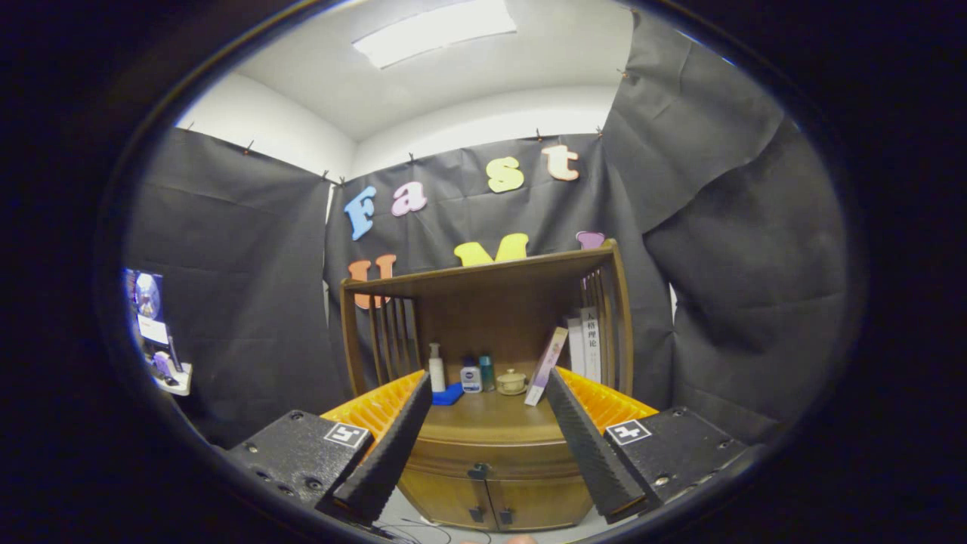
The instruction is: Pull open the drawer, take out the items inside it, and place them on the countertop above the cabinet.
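Approach step: gripper [489, 431] jaws wide apart, holding nothing, w/ the brown wooden cabinet [491, 453] centred beyond them, its curved drawer [491, 455] closed below the bench; next needs reaching its dark handle [479, 471].

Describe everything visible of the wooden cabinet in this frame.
The wooden cabinet stands beyond the open gripper, seen between its spread jaws, against the black cloth wall. It looks like warm brown varnished wood. A curved drawer front with a dark handle is shut, above two small lower doors. The countertop carries a pump bottle, small jars, a lidded pot, a leaning box and upright books. Slatted sides hold up a top shelf. Nothing touches the drawer.
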`<action>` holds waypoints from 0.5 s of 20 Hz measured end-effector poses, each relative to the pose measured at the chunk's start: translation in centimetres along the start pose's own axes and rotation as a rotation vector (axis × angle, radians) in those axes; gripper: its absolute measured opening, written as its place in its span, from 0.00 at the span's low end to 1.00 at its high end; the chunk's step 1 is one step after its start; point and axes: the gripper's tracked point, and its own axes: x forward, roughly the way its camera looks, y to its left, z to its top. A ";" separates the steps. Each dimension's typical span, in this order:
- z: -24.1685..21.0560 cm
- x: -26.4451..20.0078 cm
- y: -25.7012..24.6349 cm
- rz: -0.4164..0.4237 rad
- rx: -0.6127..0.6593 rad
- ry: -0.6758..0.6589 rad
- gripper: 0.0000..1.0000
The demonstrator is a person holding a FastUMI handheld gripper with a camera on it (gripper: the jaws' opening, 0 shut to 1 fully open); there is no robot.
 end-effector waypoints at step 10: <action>-7.5 3.6 1.1 -0.006 0.023 0.066 0.99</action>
